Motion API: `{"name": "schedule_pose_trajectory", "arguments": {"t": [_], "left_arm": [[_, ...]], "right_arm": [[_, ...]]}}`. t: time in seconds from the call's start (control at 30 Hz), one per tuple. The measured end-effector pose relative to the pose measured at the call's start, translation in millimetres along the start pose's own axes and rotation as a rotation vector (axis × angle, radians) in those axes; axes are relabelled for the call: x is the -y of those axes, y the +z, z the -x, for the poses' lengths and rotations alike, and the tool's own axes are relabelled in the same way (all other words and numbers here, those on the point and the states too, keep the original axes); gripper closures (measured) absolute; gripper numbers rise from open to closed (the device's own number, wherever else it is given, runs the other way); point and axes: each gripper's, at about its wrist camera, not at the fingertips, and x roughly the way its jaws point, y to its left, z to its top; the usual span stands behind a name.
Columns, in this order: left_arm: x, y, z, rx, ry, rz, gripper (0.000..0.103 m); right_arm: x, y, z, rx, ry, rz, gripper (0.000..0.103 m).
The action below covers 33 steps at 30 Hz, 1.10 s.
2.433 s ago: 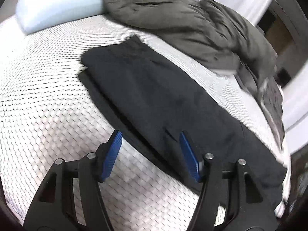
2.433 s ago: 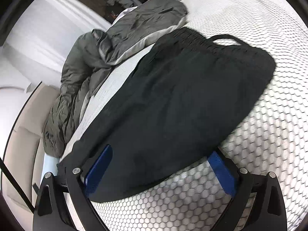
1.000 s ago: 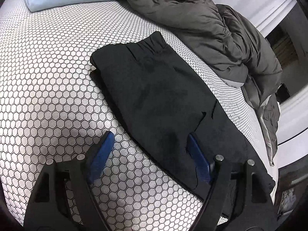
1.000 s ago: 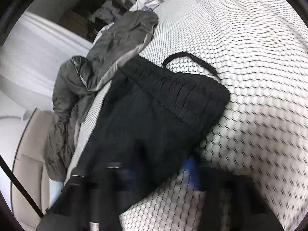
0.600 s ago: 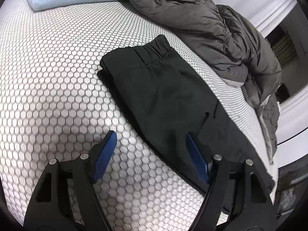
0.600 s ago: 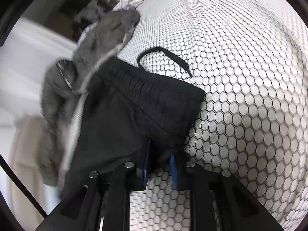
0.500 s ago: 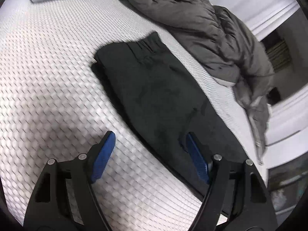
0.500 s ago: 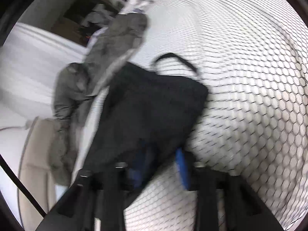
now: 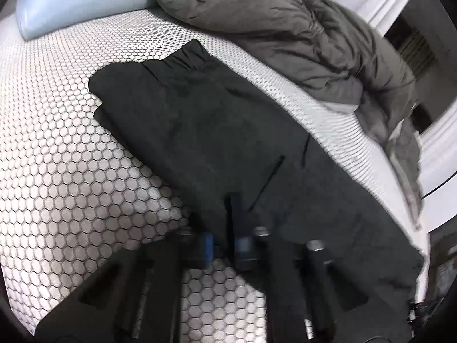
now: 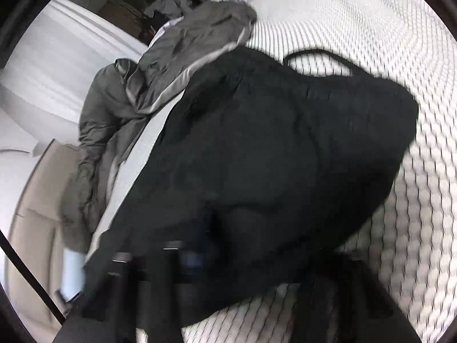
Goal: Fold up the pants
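Note:
Black pants (image 9: 214, 131) lie in a long strip across the honeycomb-patterned mattress (image 9: 57, 143), elastic waistband at the far end. My left gripper (image 9: 228, 223) is blurred, with its jaws together on the near edge of the pants. In the right wrist view the waist end of the pants (image 10: 271, 157) bulges up close to the camera. It drapes over my right gripper (image 10: 222, 257), whose jaws are closing with fabric between them. Only one blue pad (image 10: 191, 257) shows. A black drawstring (image 10: 320, 54) loops out behind the waistband.
A rumpled grey duvet (image 9: 285, 28) is heaped along the far side of the bed, right behind the pants, and shows again as the duvet (image 10: 171, 57). A pale blue pillow (image 9: 80, 3) lies at the far left. White wall panels (image 10: 57, 65) stand past the bed's edge.
The left jaws went from wide apart to together on the pants' near edge. In the right wrist view the waist end has bunched up and come much closer to the camera.

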Motion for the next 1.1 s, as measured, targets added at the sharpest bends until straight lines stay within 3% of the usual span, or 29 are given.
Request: {"name": "schedule_pose_trajectory", "arguments": {"t": [0.07, 0.2, 0.33, 0.43, 0.53, 0.6, 0.63, 0.67, 0.7, 0.73, 0.83, 0.87, 0.97, 1.0, 1.03, 1.1], "left_arm": [[-4, 1, 11, 0.022, -0.021, 0.019, 0.100], [-11, -8, 45, 0.053, -0.032, 0.001, 0.100], [-35, -33, 87, 0.032, -0.011, -0.021, 0.100], [-54, -58, 117, 0.015, 0.013, -0.067, 0.099], [-75, -85, 135, -0.016, 0.063, -0.095, 0.092], [-82, -91, 146, -0.030, 0.048, -0.072, 0.087], [-83, -92, 152, -0.023, 0.036, -0.065, 0.076], [-82, -93, 161, -0.007, 0.025, -0.067, 0.053], [-79, -94, 173, 0.026, 0.016, -0.077, 0.042], [-74, -97, 186, 0.065, 0.005, -0.097, 0.023], [-43, -104, 208, 0.124, -0.027, -0.210, 0.013], [-28, -107, 210, 0.121, -0.051, -0.264, 0.003], [15, -112, 209, 0.116, -0.095, -0.370, 0.001], [30, -113, 206, 0.109, -0.107, -0.400, 0.001], [49, -113, 198, 0.092, -0.127, -0.438, 0.001], [82, -114, 180, 0.057, -0.129, -0.500, 0.001]], "right_arm": [[7, -1, 2, 0.005, 0.051, -0.057, 0.098], [6, -8, 30, 0.041, 0.110, -0.084, 0.100], [5, -29, 68, 0.043, 0.144, -0.082, 0.101], [17, -62, 101, 0.042, 0.143, -0.073, 0.101], [33, -93, 127, 0.005, 0.139, -0.063, 0.100], [37, -99, 133, -0.018, 0.090, -0.058, 0.087], [39, -99, 136, -0.006, 0.060, -0.061, 0.072], [39, -97, 142, 0.019, 0.014, -0.057, 0.060], [40, -97, 154, 0.078, -0.043, -0.058, 0.055], [41, -96, 165, 0.135, -0.083, -0.064, 0.049], [38, -92, 185, 0.218, -0.168, -0.025, 0.033], [34, -89, 188, 0.235, -0.196, 0.005, 0.032], [9, -72, 180, 0.173, -0.209, 0.130, 0.031], [-4, -67, 175, 0.156, -0.206, 0.189, 0.027], [-15, -59, 168, 0.141, -0.198, 0.236, 0.017], [-38, -45, 148, 0.090, -0.169, 0.317, 0.013]]}}
